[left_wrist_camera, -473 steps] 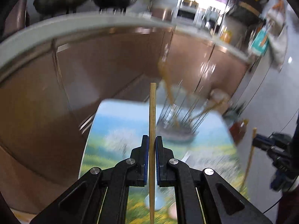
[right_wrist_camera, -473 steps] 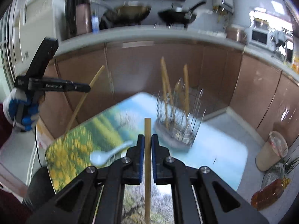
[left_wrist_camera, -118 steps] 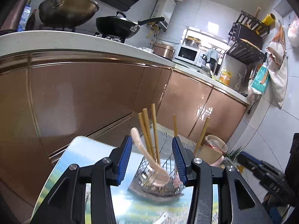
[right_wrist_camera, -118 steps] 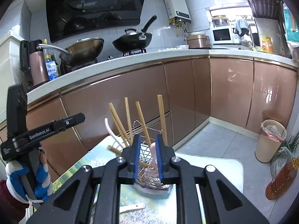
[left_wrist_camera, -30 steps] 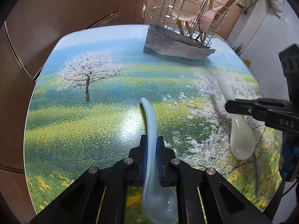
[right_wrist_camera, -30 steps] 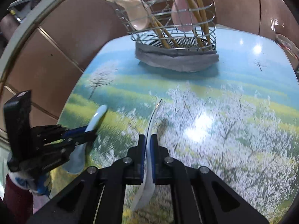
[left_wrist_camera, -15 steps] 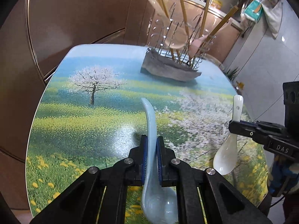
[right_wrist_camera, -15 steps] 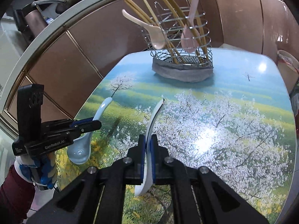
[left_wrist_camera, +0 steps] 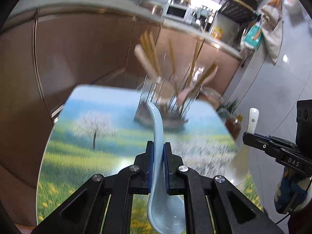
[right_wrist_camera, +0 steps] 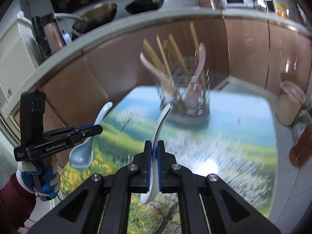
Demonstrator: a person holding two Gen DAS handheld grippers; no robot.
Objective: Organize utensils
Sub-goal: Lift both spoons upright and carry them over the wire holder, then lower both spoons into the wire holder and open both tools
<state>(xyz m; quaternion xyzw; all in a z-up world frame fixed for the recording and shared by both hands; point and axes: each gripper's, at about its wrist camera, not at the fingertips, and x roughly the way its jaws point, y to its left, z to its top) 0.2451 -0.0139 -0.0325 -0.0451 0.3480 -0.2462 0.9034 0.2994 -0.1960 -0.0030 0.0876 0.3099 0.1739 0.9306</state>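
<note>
Gripping one spoon each by the handle, bowl hanging low for handle-up loading, the left gripper clamped the pale-blue spoon and the right gripper the white spoon, the wire caddy at twelve o'clock on the table.

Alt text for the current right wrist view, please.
The right tool grips a white spoon by its handle above a landscape-printed table. Left of it, the left tool holds a pale blue spoon; a blurred wire utensil holder stands beyond.
</note>
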